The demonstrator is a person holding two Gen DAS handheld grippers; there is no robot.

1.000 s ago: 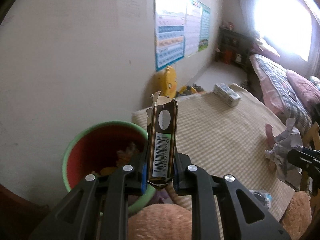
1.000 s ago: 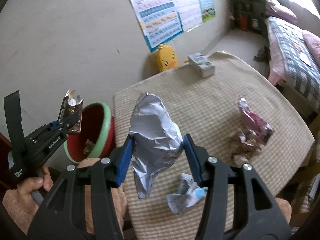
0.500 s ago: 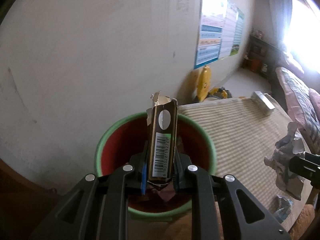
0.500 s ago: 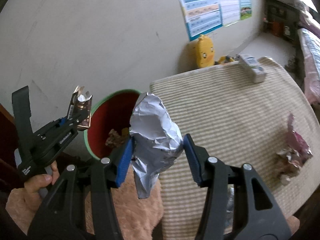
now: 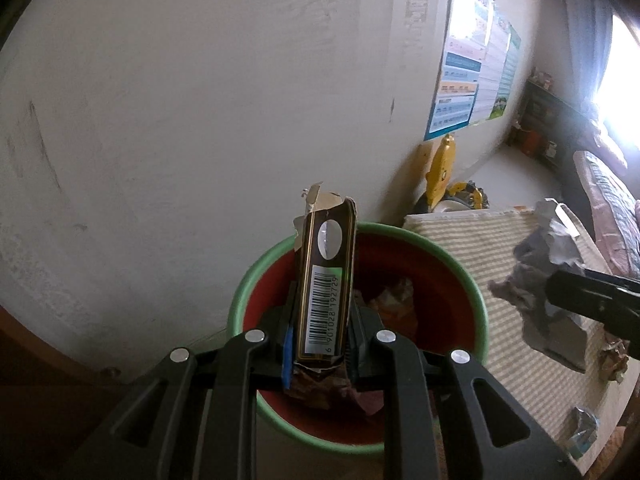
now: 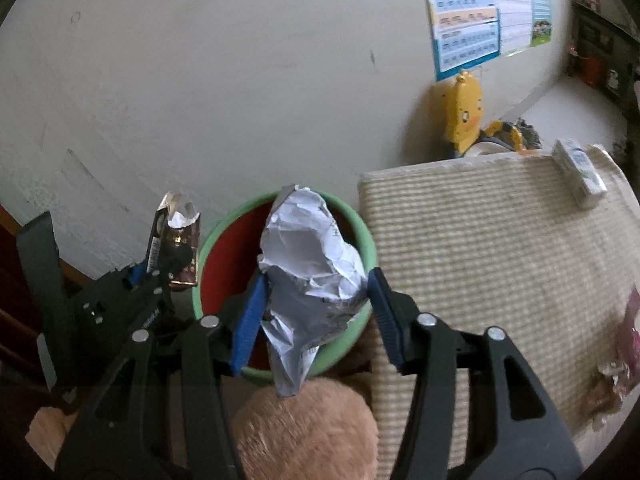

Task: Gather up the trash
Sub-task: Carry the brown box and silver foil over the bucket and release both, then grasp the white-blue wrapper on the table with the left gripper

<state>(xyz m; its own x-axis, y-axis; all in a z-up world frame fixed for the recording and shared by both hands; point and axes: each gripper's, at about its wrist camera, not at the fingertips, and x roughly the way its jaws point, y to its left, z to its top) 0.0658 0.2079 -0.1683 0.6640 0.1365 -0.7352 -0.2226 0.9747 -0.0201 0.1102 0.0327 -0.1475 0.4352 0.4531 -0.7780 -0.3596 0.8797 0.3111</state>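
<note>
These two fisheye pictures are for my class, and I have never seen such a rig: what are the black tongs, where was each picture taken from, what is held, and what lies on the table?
No robot here: a person holds a hand-operated gripper in each hand, each with a camera looking along its jaws.

The left wrist view shows the left gripper holding a torn brown carton with a barcode above a red bin with a green rim. Its jaws are opening.

The right wrist view shows the right gripper with a crumpled silver wrapper between its jaws, which are also opening, over the same bin.

On the striped table lie a small white box and more crumpled wrappers.
</note>
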